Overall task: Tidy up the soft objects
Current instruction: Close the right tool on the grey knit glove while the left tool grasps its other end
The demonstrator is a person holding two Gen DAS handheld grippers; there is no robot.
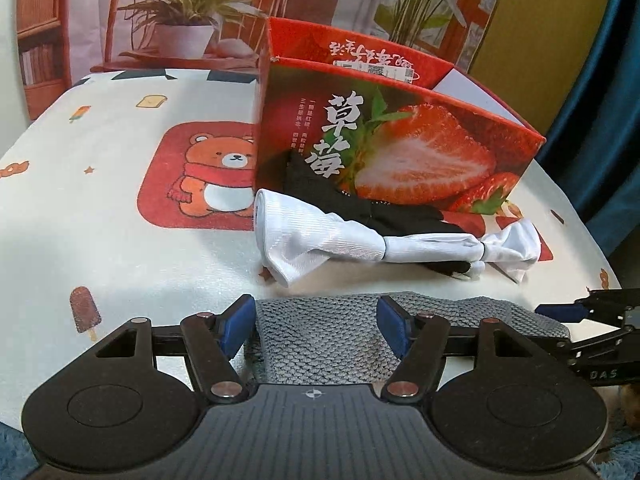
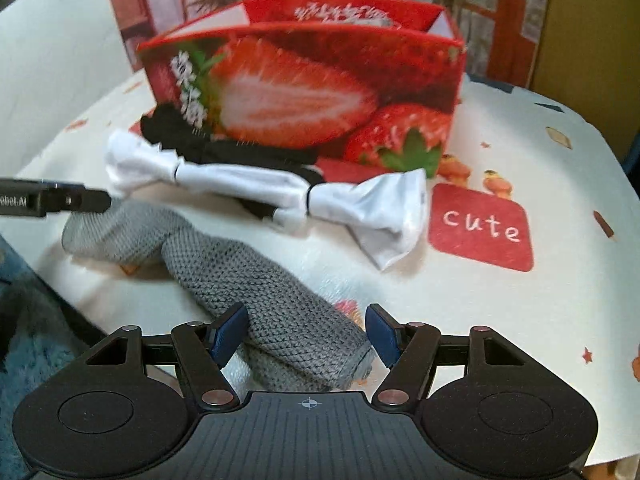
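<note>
A round table (image 1: 120,264) is covered with a pale cloth printed with a bear, ice lollies and a red "cute" patch. Near its far edge stands an open red strawberry box (image 1: 400,148). Just before the box lie a black cloth (image 1: 320,184) and a white cloth (image 1: 360,244) tied in two places. A grey knitted cloth (image 2: 224,264) lies along the near edge. The left gripper (image 1: 316,324) has its jaws apart around one end of it, and the right gripper (image 2: 306,334) has its jaws apart around the other end; I cannot tell if the pads touch. Behind the table hangs a backdrop with plants (image 1: 188,4). Blue carpet shows below.
</note>
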